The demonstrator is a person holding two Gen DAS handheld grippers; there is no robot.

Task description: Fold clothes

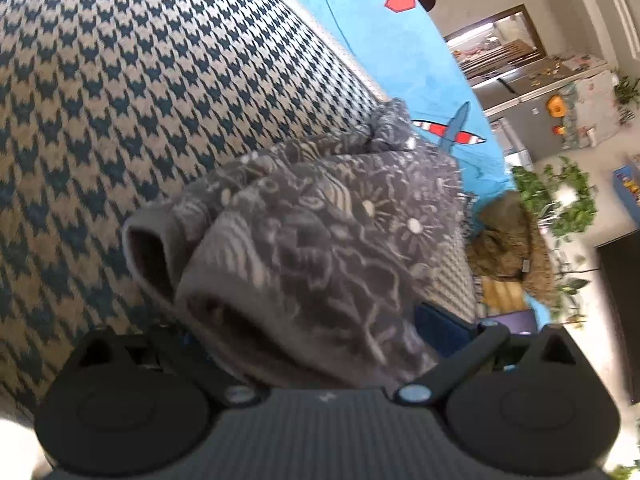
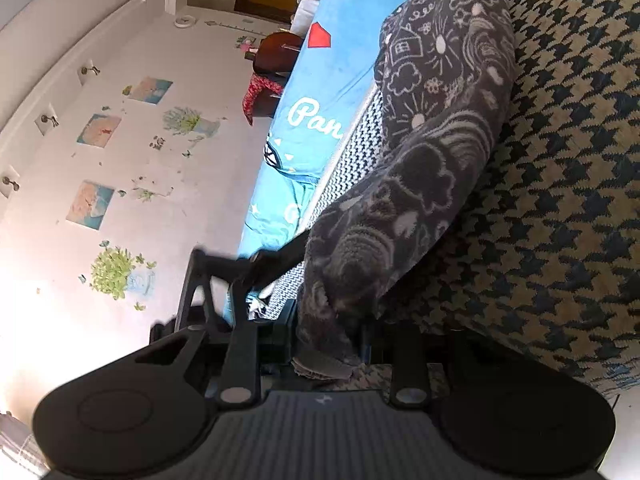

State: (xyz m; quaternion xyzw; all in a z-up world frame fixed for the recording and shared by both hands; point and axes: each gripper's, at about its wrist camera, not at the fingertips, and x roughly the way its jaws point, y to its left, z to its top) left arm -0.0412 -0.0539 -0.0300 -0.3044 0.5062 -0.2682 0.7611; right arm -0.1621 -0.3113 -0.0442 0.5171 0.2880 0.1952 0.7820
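Nearest to you, your right gripper [image 2: 332,344] has its jaws closed on a bunched edge of the grey patterned garment [image 2: 440,128]; only a short tail of cloth shows past the pinch, so a sideways tug could slip it free. Your left gripper [image 1: 320,344] is buried under the same garment [image 1: 320,232]; its fingertips are hidden, so I cannot tell whether the jaws are apart or clamped, though thick folds sit between the finger arms; if it holds several layers at once, the fold may come out lumpy or uneven. Further out, the garment hangs in a heavy roll above the houndstooth cover [image 1: 120,100]; lowering it twisted would trap a crease. Beyond that lies the blue printed blanket [image 2: 336,60], touching the garment's far edge; dragging outward could catch it and pull it along.
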